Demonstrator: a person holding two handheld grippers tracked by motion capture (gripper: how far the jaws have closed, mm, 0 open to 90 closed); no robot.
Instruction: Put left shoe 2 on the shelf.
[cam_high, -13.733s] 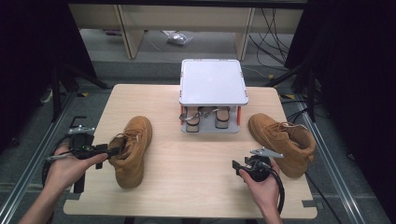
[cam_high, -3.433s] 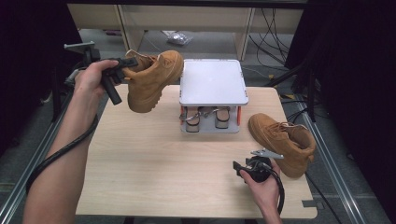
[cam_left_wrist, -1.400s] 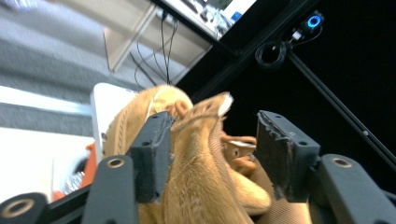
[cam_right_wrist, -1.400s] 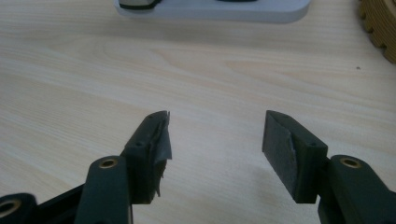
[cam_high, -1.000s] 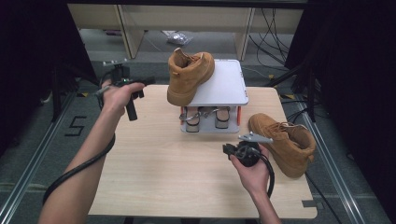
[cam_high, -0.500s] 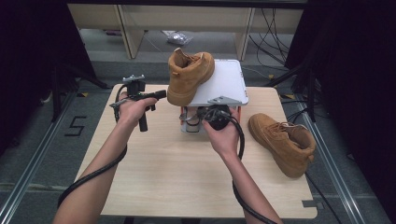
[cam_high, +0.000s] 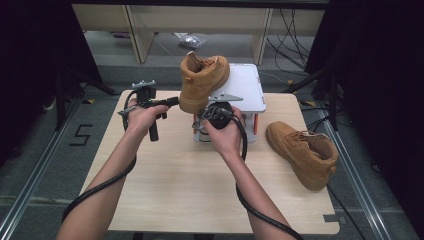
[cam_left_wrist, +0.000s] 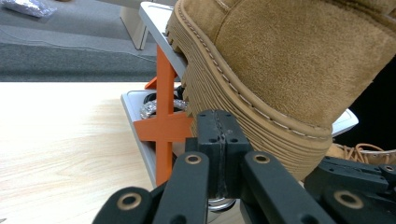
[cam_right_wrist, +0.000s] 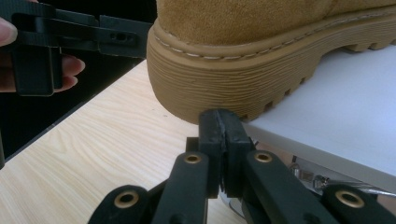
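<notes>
Tan suede lace-up boot (cam_high: 200, 82) on white platform (cam_high: 245, 90), toe overhanging just above closed, empty left gripper (cam_high: 172, 101) and right gripper (cam_high: 207, 111).

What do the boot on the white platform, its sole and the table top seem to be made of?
The boot upper looks like tan suede or nubuck: matte and finely napped, with no shine. Its sole seems to be rubber, matte tan with fine horizontal ridges and lugs below a stitched welt. The table top appears to be light wood or a wood-look laminate, smooth with visible grain; which one is unclear.
</notes>
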